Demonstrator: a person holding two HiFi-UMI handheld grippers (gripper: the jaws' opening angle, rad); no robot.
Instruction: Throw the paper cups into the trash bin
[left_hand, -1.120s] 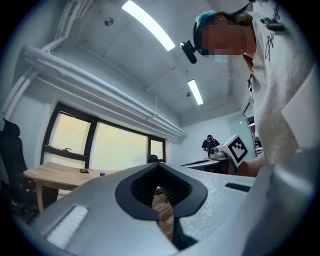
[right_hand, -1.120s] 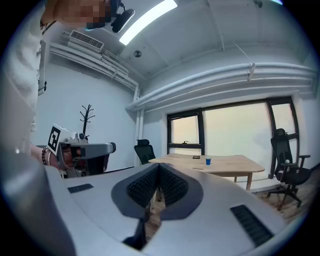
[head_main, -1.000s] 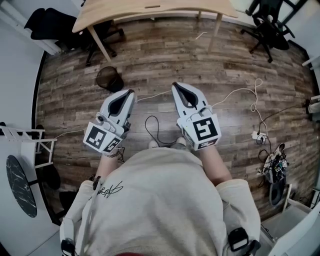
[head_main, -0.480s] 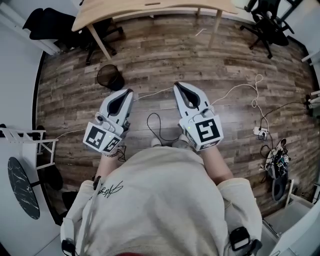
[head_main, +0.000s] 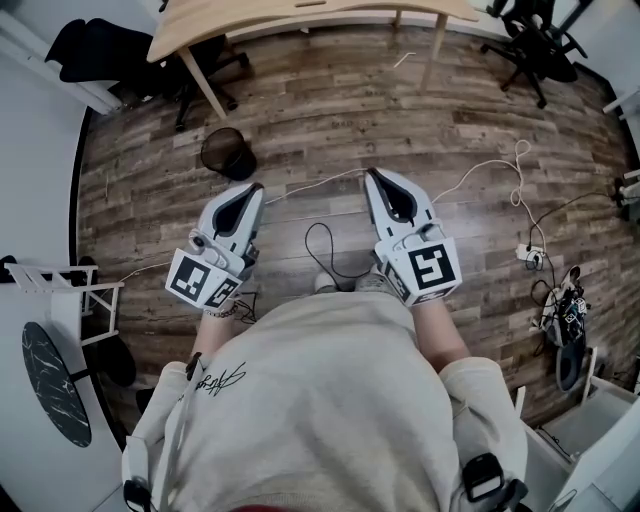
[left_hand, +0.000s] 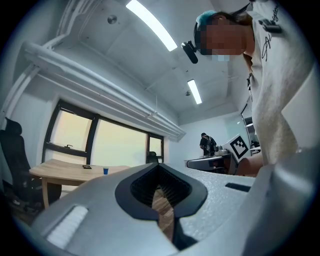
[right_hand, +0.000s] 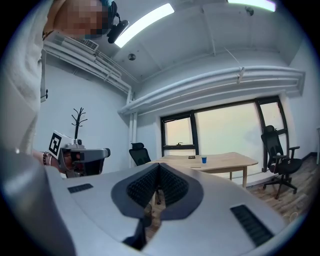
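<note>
Both grippers have their jaws brought together at the tips, with nothing between them.

Head view: the left gripper (head_main: 256, 188) and right gripper (head_main: 374, 174) point toward twelve o'clock over a wood-plank floor (head_main: 330, 110), well apart from each other. The black mesh trash bin (head_main: 225, 152) stands on the floor at about eleven o'clock from the left gripper's tips, near them but not touching. A wooden table (head_main: 300, 14) runs along the frame at twelve o'clock; the frame cuts off most of its top, so no cup shows here. The person's pale sweatshirt (head_main: 320, 400) hides the floor at six o'clock. Cables (head_main: 325, 255) trail between the grippers, partly lost under the sweatshirt.

Left gripper view: the ribbed pads (left_hand: 172, 187) meet at the far end, and only a sliver of floor shows through them. A small blue paper cup (left_hand: 105, 171) stands upright on the table, at nine o'clock from the jaws; it is too small to make out more. The bin is not visible.

Right gripper view: the pads are closed the same way. The same cup sits on the table at three o'clock from the jaws, with an office chair (right_hand: 280, 150) further right.
</note>
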